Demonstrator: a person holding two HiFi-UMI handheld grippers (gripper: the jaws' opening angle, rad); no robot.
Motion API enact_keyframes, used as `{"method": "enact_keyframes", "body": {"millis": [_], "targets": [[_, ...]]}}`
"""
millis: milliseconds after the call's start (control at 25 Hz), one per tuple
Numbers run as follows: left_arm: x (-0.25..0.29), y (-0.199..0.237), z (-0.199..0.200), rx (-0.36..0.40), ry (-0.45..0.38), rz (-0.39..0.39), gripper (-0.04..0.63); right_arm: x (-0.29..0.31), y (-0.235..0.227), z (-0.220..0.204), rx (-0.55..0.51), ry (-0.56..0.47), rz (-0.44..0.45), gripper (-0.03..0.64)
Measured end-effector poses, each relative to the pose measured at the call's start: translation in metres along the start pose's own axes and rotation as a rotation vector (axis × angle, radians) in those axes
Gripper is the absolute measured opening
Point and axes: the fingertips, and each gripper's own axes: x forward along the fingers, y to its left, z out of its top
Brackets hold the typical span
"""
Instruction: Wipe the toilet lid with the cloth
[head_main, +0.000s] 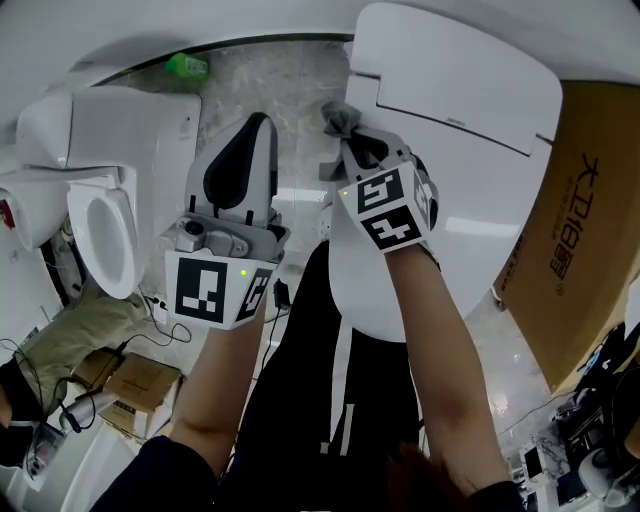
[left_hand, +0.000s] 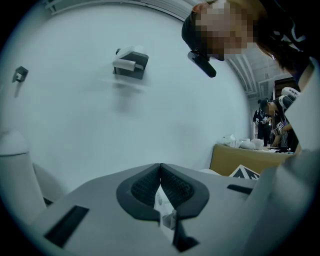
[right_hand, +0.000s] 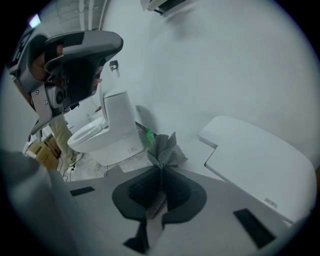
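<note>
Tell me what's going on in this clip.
A person holds a gripper in each hand over a closed white toilet lid. The right gripper is shut on a bunched grey cloth, held by the lid's edge; it doesn't look pressed onto the lid. The left gripper is empty, fingers together, pointing at the wall. A second toilet stands at the left.

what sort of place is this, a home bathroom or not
Probably a toilet showroom or test space, not a home bathroom: the toilet lid, a second toilet, a big cardboard box and loose cables.
</note>
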Motion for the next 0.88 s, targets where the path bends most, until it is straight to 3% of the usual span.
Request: {"method": "enact_keyframes", "body": {"millis": [160, 320, 880], "targets": [[0.001, -0.004, -0.001, 0.005, 0.004, -0.005, 0.02, -0.003, 0.0, -0.005, -0.018, -0.014, 0.017, 0.035], [0.001, -0.013, -0.001, 0.01, 0.002, -0.013, 0.02, -0.026, -0.024, -0.026, 0.012, -0.015, -0.024, 0.035], [0.007, -0.049, -0.005, 0.01, 0.003, -0.054, 0.02, -0.171, -0.196, -0.168, 0.247, 0.055, -0.404, 0.035]]}}
